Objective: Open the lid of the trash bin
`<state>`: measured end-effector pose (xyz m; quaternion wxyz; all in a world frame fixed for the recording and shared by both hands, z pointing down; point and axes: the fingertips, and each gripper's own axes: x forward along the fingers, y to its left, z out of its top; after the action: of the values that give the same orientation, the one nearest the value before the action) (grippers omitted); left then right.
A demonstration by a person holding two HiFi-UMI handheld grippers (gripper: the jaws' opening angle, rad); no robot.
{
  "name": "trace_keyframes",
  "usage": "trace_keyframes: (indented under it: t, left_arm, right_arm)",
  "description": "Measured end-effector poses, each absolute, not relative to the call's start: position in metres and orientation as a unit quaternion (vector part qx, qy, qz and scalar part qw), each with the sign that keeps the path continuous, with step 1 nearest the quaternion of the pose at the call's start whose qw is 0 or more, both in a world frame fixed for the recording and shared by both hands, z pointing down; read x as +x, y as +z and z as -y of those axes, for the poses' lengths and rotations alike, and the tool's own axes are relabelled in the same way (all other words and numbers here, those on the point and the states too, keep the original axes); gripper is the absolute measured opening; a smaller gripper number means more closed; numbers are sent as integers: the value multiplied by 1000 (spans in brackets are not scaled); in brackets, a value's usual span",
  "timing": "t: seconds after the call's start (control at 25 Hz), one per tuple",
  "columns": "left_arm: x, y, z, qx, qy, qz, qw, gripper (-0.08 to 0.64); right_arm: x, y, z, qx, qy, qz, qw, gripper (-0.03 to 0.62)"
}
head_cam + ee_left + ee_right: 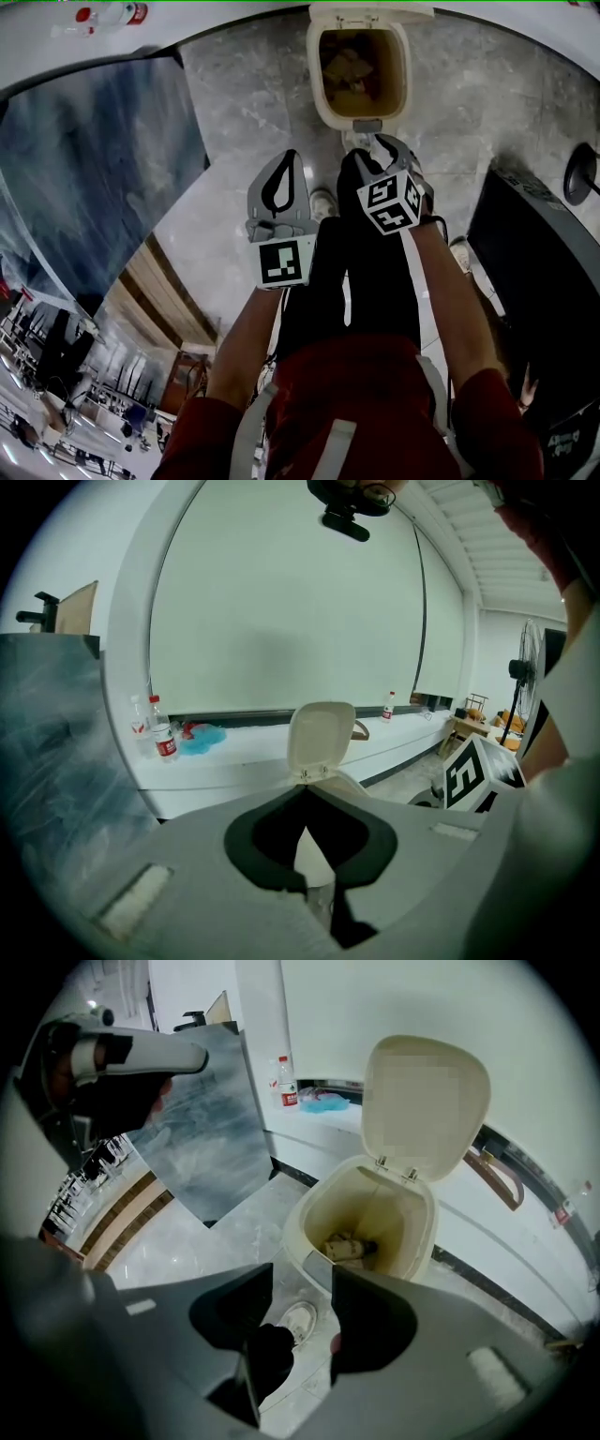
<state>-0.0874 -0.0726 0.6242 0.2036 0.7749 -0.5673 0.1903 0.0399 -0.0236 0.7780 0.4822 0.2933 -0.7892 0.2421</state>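
Note:
The cream trash bin [317, 89] stands on the marble floor in front of me with its lid [424, 1101] tipped up and back against the white wall. Crumpled trash [349, 1246] lies at its bottom. In the left gripper view the raised lid [321, 738] shows past the jaw tips. My right gripper [377, 148] hangs just in front of the bin's grey pedal [367, 125], pointing steeply down, open, with nothing between its jaws [302, 1274]. My left gripper [292, 155] is held beside it on the left, tips together and empty [305, 794].
A white shoe [298, 1321] rests on the floor below the right jaws. A blue-grey marbled panel [94, 169] leans at the left. Water bottles [164, 733] stand on the white ledge behind the bin. A black unit [534, 262] sits to the right.

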Motion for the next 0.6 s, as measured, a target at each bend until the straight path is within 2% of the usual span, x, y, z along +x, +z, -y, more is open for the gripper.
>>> trace_keyframes:
  t: [0.6]
  left_arm:
    - [-89, 506, 59, 792, 148, 576, 139, 5]
  right_arm:
    - [60, 671, -6, 346, 234, 785, 457, 195]
